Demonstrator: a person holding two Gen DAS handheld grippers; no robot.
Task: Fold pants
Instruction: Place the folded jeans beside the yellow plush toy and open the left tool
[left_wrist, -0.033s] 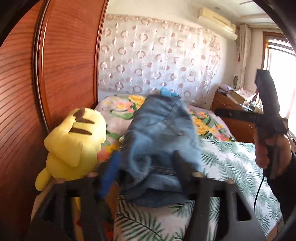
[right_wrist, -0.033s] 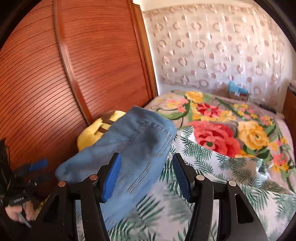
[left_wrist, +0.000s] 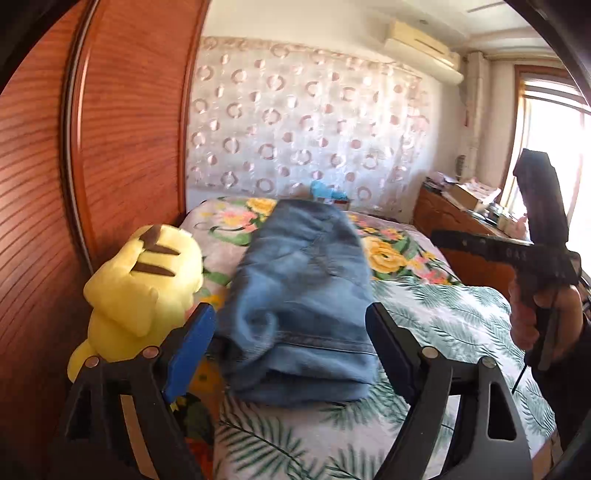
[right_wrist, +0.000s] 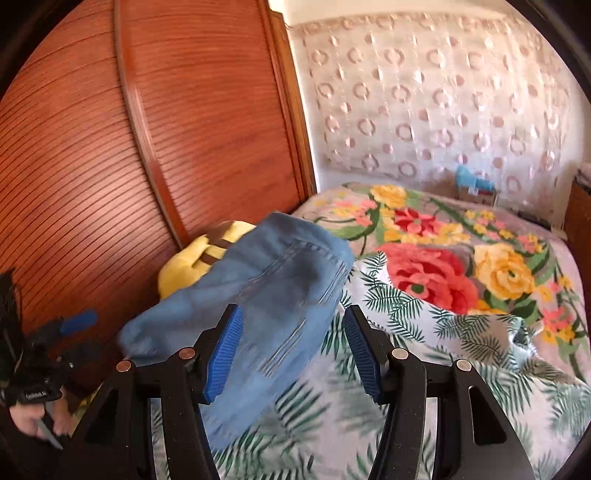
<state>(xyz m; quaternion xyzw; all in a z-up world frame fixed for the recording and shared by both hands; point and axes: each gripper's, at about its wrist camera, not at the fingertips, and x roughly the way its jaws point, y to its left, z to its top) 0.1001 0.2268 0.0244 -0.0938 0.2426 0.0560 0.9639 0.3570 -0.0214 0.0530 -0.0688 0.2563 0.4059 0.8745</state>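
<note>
Lying in a compact folded bundle on the bed (left_wrist: 461, 321), the pants (left_wrist: 299, 302) rest on the leaf-print part of the bedspread with the waistband seam facing the left camera and a folded layer stacked beneath it, which suggests the fold is finished or nearly so. The left hand-held gripper (left_wrist: 291, 347) has its jaws opening, and they stand to either side of the near end of the bundle without pressing on it; that reads as a release, letting the denim settle under its own weight. The right hand-held gripper (right_wrist: 293, 350) has its jaws parted at a medium width, with the blue cloth showing between and beyond its 2 fingers but no pad visibly clamping it, so it too seems to have let go. In the left view the right hand-held gripper is lifted to the side, held by a hand (left_wrist: 543, 317), clear of the bundle. A yellow plush toy (left_wrist: 144, 288) sits just beside the pants, against the wooden wardrobe door (left_wrist: 122, 129), so the bundle lies on open bedding instead of against that edge.
</note>
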